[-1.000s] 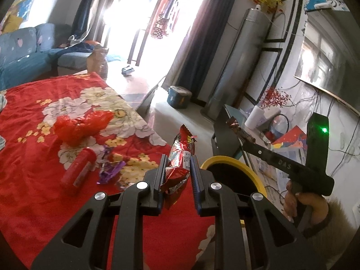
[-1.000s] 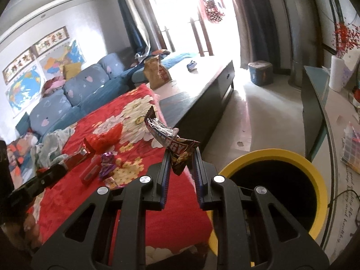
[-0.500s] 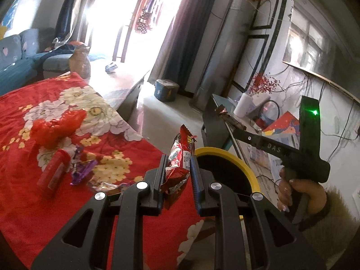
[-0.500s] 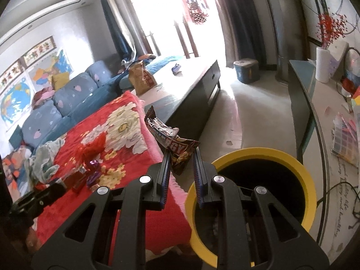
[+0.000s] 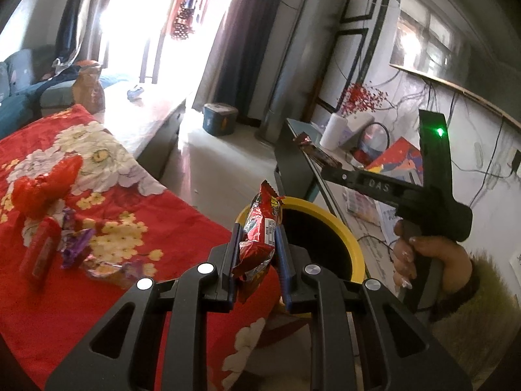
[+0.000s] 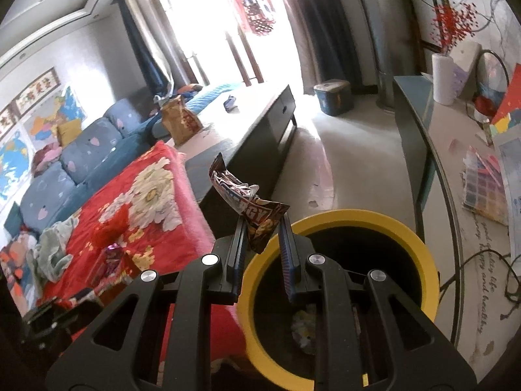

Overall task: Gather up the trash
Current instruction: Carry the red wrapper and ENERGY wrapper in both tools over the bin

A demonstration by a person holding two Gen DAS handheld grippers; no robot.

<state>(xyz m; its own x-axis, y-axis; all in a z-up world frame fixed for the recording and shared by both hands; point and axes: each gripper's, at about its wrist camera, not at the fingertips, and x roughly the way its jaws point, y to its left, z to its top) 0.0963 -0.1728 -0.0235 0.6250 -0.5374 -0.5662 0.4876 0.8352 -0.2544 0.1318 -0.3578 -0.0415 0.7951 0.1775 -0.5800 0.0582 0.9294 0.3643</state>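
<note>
While you looked along the left gripper, its jaws pinched a red snack wrapper at the near rim of the yellow bin; your right hand gripped the other tool beside it. From the right wrist, the right gripper pinched a brown wrapper over the bin's edge.

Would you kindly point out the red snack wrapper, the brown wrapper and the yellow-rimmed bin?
red snack wrapper (image 5: 259,228), left wrist view, printed middle.
brown wrapper (image 6: 260,223), right wrist view, lower half.
yellow-rimmed bin (image 6: 420,247), right wrist view, rim.
</note>
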